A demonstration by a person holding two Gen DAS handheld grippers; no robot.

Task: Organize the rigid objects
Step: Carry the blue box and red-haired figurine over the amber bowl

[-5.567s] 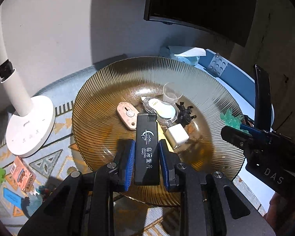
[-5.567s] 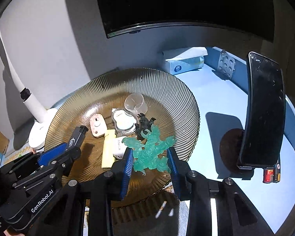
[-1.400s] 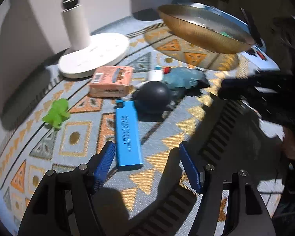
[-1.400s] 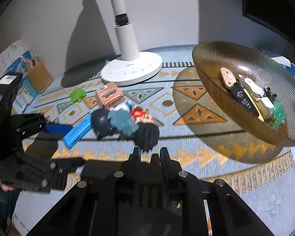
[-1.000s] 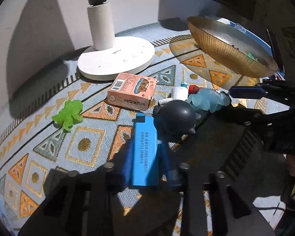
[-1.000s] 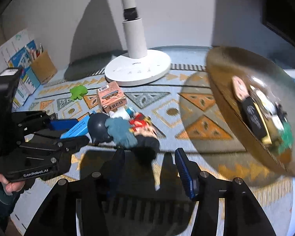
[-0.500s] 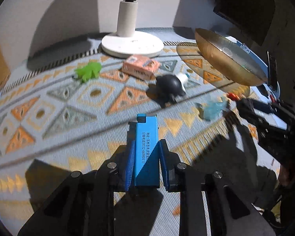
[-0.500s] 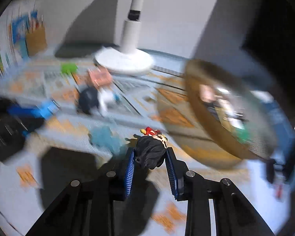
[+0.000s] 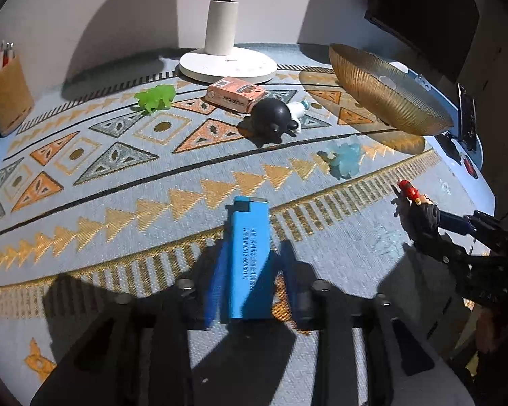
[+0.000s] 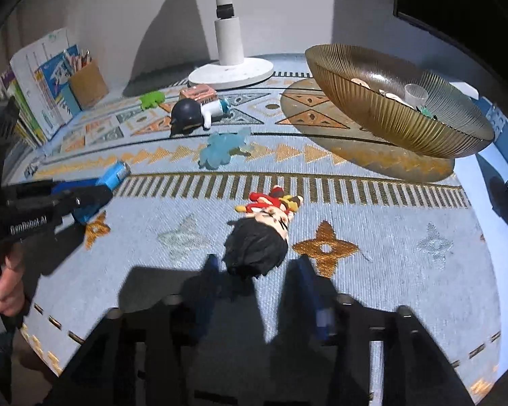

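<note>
Left gripper (image 9: 250, 280): jaws spread a little, blurred, with the blue lighter (image 9: 249, 258) lying flat between them on the patterned mat (image 9: 118, 182); a narrow gap shows on each side, so nothing is pinched. Right gripper (image 10: 259, 291): jaws spread wide, the black-haired figurine (image 10: 260, 237) lying on the mat between and just ahead of the tips, head toward the camera, red body pointing to 12 o'clock; not touched by either finger. In the right wrist view the lighter and left gripper sit at 9 o'clock of the figurine, well apart from it. Pale blue toy (image 10: 221, 149) lies at 11 o'clock of the figurine. Beyond it, the dark round-headed figure (image 10: 189, 115) lies touching a white piece, with the orange box (image 10: 199, 94) just behind and the green toy (image 10: 151, 98) at its 10 o'clock. Amber ribbed bowl (image 10: 382, 111) stands at 2 o'clock, holding a clear cup (image 10: 415, 94) and other small items not identifiable. White lamp base (image 10: 232, 72) at 12 o'clock, against the wall.
</note>
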